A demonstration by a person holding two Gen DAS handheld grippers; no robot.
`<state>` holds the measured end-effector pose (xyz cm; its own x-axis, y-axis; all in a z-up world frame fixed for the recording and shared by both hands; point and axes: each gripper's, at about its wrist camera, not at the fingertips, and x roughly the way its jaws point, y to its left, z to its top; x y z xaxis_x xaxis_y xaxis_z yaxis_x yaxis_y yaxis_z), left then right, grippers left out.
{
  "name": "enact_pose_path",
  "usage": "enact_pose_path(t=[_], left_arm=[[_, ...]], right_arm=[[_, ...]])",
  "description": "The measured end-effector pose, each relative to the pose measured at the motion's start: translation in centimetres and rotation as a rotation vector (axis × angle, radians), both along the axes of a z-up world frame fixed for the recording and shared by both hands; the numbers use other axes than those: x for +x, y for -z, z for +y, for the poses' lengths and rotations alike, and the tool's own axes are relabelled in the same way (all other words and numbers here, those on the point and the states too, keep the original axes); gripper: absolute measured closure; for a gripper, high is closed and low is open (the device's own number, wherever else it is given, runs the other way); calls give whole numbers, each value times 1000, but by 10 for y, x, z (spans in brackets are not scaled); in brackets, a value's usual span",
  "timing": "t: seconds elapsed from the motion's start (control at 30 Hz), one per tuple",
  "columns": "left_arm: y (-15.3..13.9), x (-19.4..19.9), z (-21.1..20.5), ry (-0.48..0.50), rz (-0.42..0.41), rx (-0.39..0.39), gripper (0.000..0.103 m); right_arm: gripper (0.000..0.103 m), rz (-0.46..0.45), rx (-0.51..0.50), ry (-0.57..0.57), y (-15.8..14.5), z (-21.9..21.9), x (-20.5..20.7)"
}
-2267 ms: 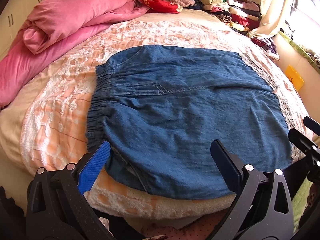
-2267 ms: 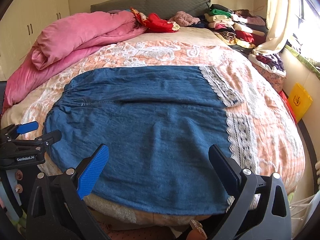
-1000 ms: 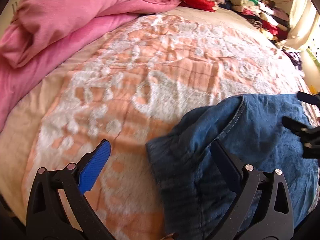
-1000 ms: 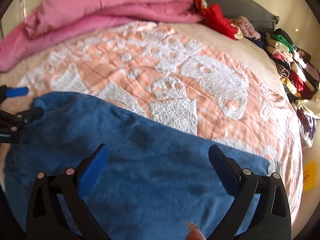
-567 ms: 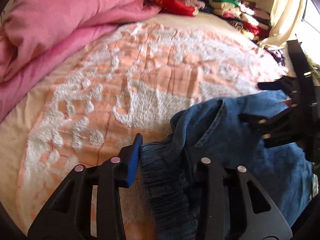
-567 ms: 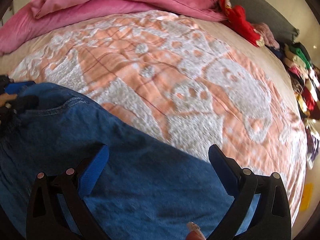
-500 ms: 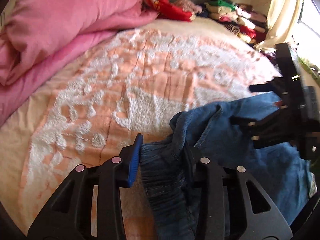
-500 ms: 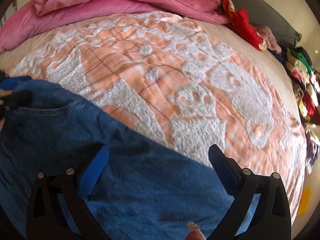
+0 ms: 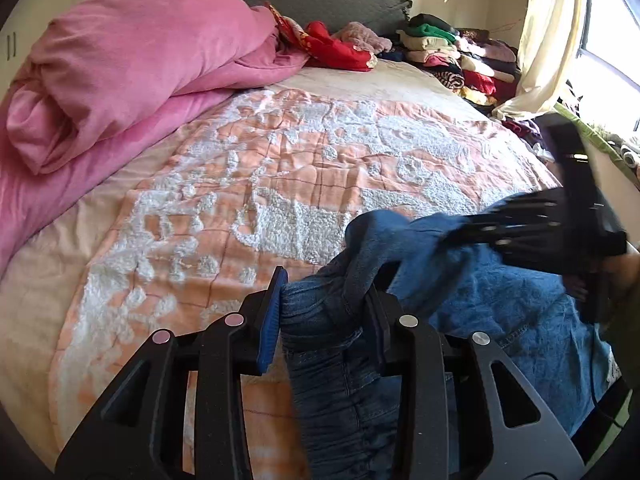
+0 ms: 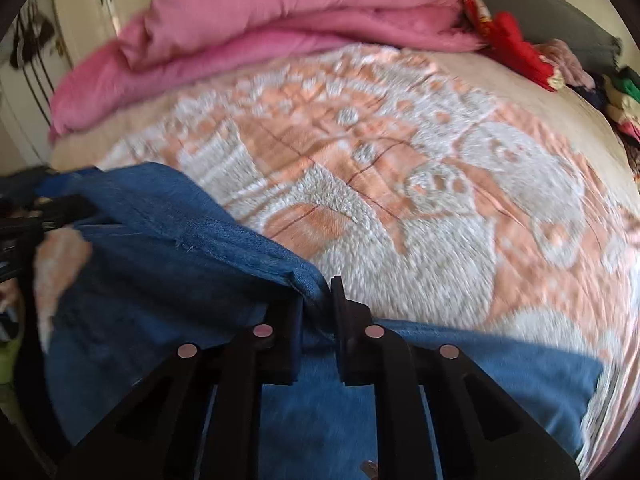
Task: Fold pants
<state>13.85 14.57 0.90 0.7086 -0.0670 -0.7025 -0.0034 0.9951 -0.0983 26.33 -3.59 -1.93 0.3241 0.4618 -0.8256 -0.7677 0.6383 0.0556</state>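
Bright sun comes in through the window [image 9: 608, 40] on the right and glares white there. The right wrist picture is blurry all over, and both pictures bend round with dark corners.

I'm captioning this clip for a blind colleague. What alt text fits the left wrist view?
The left claw is shut on the gathered waistband of blue denim pants on a peach-and-white bedspread. The right claw grips the denim further right. A rolled pink duvet and stacked clothes lie behind.
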Motion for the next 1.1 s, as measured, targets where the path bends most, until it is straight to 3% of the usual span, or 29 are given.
enact_pose_path(t=[0.3,0.57,0.83,1.1], left_arm=[[-12,-30,-12,22,-40,13,74],[-17,-76,-20,67,-49,-18,74],[3,-113,-21,96,34,-6,74],[26,-130,-15,75,140,-9,66]], right_arm=[[96,-57,181,61,-53,-58,-81],[96,-51,241,50,-67,-84,-160],[96,37,191,-35,-35,-79,-233],[96,116,120,-62,4,-63,-256]])
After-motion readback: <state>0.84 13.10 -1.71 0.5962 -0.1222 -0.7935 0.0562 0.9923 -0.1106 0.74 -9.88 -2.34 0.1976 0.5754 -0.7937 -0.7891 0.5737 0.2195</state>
